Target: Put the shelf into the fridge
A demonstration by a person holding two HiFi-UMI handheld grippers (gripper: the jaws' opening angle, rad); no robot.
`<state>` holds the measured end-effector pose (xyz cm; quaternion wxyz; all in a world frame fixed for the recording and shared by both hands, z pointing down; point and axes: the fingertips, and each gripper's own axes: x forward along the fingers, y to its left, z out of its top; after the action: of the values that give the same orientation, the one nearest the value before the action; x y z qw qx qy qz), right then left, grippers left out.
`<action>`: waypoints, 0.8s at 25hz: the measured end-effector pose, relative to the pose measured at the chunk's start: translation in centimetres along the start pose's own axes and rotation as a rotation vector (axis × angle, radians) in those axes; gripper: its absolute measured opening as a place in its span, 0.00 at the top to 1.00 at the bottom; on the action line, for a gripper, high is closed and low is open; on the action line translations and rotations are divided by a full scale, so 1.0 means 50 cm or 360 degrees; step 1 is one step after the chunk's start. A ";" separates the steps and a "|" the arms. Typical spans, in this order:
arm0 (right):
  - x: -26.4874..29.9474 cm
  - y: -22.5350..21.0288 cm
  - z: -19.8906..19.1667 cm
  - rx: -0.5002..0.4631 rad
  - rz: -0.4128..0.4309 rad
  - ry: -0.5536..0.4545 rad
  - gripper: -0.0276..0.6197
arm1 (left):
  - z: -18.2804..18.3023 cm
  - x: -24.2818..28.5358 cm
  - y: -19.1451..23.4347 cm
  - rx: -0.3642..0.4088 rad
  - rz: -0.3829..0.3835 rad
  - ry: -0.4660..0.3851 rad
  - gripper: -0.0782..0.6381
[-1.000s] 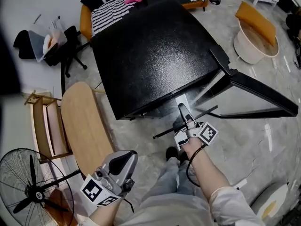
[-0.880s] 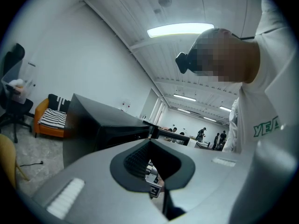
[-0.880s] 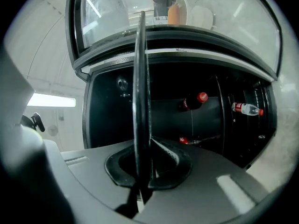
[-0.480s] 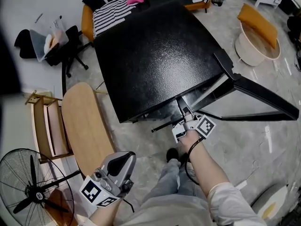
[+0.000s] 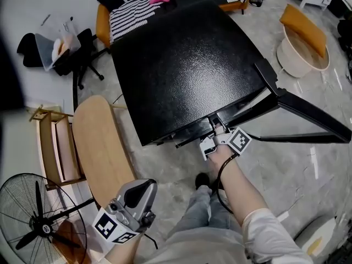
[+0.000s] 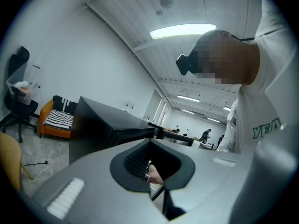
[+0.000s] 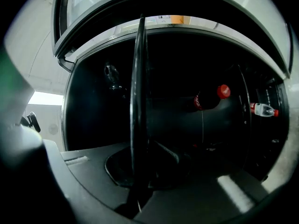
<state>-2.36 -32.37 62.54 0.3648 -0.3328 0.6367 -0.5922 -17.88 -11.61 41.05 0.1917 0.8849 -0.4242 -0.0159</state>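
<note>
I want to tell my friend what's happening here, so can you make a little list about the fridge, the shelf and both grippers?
Fridge: black, seen from above
Door: swung open on the right
Shelf: dark edge at the fridge's open front, partly under its top
Right gripper: shut on the shelf
Left gripper: low by the person's leg, shut, holding nothing
Inside the fridge: a bottle with a red cap
Nearby: wooden table, fan

Thin black shelf (image 7: 138,101) — edge-on, partway into the open black fridge (image 5: 181,59) — front rim outside.
</note>
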 end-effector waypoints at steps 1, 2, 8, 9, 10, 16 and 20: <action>0.005 0.000 0.000 0.0003 0.0000 -0.0001 0.93 | 0.000 -0.001 0.002 -0.0001 0.0004 -0.0001 0.90; 0.010 0.000 0.000 0.0005 -0.0003 -0.0002 0.93 | 0.000 -0.003 0.003 -0.0002 0.0008 -0.0002 0.90; 0.044 0.000 0.004 -0.0001 -0.0045 -0.0007 0.92 | 0.006 -0.011 0.006 -0.0002 0.0029 -0.0012 0.90; 0.048 0.001 0.004 0.0001 -0.0055 -0.0009 0.92 | 0.006 -0.012 0.006 -0.0002 0.0031 -0.0015 0.90; 0.051 0.001 0.004 0.0004 -0.0064 -0.0012 0.92 | 0.007 -0.012 0.006 -0.0003 0.0032 -0.0016 0.90; 0.058 0.006 0.004 0.0005 -0.0079 -0.0011 0.92 | 0.010 -0.012 -0.002 0.0000 0.0034 -0.0022 0.90; 0.056 0.010 0.004 0.0028 -0.0056 0.0007 0.88 | 0.012 -0.007 -0.007 -0.0001 0.0028 -0.0025 0.90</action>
<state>-3.59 -34.83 61.82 0.3559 -0.3395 0.6264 -0.6047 -17.95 -11.34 40.30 0.1888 0.8809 -0.4335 -0.0211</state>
